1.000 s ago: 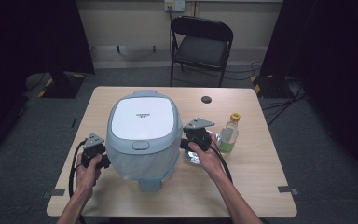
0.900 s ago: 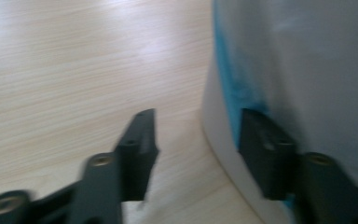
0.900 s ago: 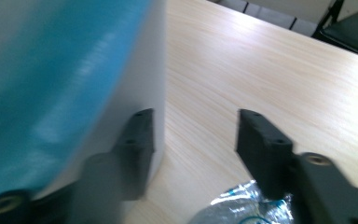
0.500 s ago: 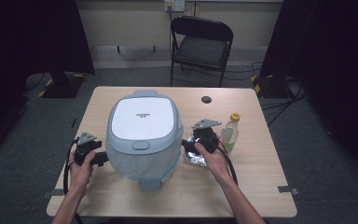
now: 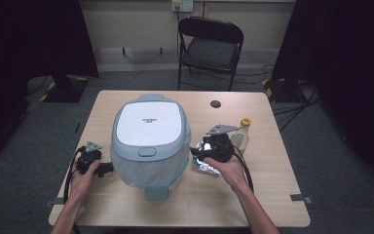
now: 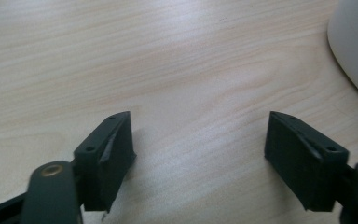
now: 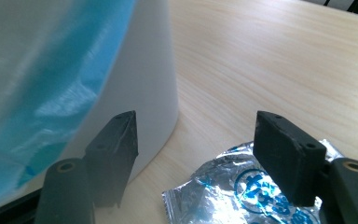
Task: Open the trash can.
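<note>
my right claw (image 7: 193, 140) hangs low over the table (image 5: 268, 195) with its jaws spread wide and nothing between them; a crumpled silver foil packet (image 7: 242, 191) printed in blue lies flat on the wood just beneath and partly under the far jaw. in the high view that claw (image 5: 209, 153) sits right over the packet (image 5: 205, 165), close beside the big white and grey bin (image 5: 151, 141), whose curved wall and blue liner bag (image 7: 42, 79) rise just beyond my near jaw. my left claw (image 6: 200, 154) is also wide open and empty, hovering over bare wood on the other side of the bin, with only the bin's white edge (image 6: 354, 51) at the corner of its view. the bin's lid (image 5: 148, 124) is shut, and a small bottle with a yellow cap (image 5: 241, 136) stands behind my right hand (image 5: 226, 168). as i judge it, the job is barely begun: the packet is not yet gripped, the lid is not yet opened, and nothing has gone in. what seems left is to close on the packet, get the lid up and drop it inside.
</note>
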`<state>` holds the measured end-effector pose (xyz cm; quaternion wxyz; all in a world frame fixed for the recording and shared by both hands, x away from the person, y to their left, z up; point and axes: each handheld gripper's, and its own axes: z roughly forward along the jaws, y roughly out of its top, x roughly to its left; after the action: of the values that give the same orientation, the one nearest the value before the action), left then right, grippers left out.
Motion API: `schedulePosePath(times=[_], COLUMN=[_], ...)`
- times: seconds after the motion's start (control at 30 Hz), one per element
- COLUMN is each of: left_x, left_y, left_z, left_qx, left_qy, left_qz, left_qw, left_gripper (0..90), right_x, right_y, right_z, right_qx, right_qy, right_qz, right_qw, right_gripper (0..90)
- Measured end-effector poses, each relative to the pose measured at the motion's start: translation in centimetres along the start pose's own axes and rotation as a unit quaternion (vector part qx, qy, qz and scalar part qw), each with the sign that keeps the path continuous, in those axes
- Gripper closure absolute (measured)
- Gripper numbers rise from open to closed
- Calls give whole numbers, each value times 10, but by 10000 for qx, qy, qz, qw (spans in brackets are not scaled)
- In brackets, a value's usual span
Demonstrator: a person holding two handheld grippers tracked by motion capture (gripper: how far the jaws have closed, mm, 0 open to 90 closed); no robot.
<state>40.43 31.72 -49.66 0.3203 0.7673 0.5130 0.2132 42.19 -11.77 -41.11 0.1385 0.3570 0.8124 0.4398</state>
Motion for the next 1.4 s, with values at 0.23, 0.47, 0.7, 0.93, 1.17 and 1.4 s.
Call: schedulePosePath(times=[0.23,0.47,0.7,0.93,1.17,1.4], left_x=[1,0,-10,-12,-12,-12], left_y=[-5,-5,-1,-1,-1,-1], left_z=[3,3,8,8,8,8], left_qx=[-203,-201,-82,-75,-74,-76], left_qy=[29,3,-198,-150,-149,-157], left_qz=[-29,4,198,164,167,156], left_qw=[9998,9998,9996,9997,9997,9997], left_gripper=[151,147,45,35,35,35], right_x=[-5,0,12,19,32,53], right_y=[12,21,39,51,68,87], right_z=[-21,-42,-69,-82,-93,-92], right_qx=[-200,-494,-831,-1160,-1518,-1562], right_qy=[61,332,641,800,1222,1534], right_qz=[41,65,-93,-290,-353,-634], right_qw=[9998,9982,9944,9896,9802,9737], right_gripper=[370,477,630,761,838,900])
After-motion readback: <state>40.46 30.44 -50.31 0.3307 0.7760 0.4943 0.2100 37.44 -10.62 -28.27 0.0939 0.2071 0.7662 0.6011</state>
